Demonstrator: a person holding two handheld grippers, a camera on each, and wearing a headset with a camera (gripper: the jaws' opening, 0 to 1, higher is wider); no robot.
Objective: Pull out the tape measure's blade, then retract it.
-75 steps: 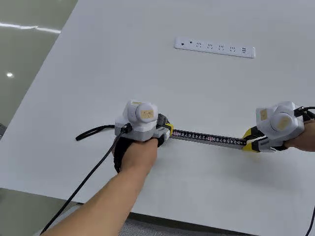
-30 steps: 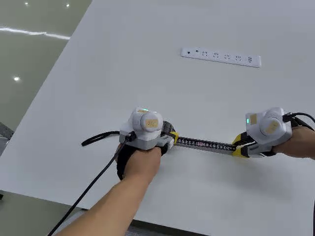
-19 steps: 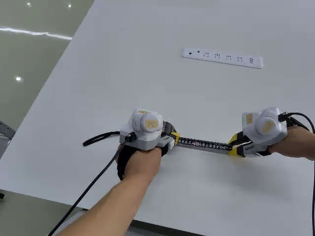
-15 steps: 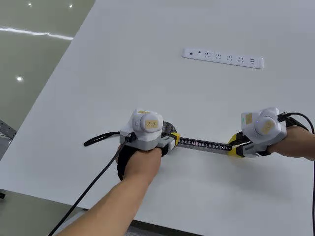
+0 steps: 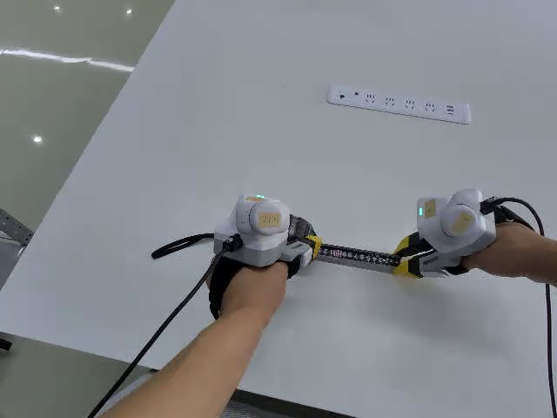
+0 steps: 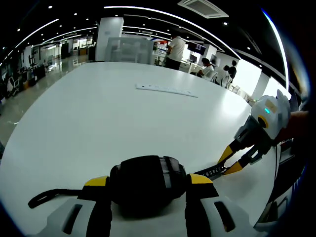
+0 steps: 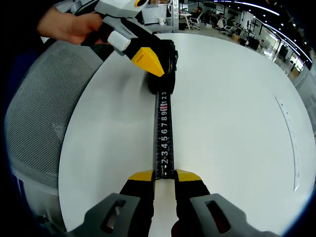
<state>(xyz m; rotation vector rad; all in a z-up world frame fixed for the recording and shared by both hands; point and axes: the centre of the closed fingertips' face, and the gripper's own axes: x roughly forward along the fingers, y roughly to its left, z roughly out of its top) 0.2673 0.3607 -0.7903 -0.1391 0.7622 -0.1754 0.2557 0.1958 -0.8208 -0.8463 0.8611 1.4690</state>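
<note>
Head view has the tape measure's black case lying on the white bench near its front edge. The case is clamped between the yellow-tipped jaws of the left hand-held gripper, and its blade runs out flat along the bench toward the right. The right hand-held gripper is pinched shut on the blade's end, and the printed numbers read up from its jaw tips to the case. A black wrist strap trails from the case to the left, and a white power strip lies well apart at the far side. I'd judge the risk lies in the return. If the right jaws lose the tip, the spring would whip the blade home and could kick the case askew in the left grip. Feeding it back off-line could buckle or twist the blade.
</note>
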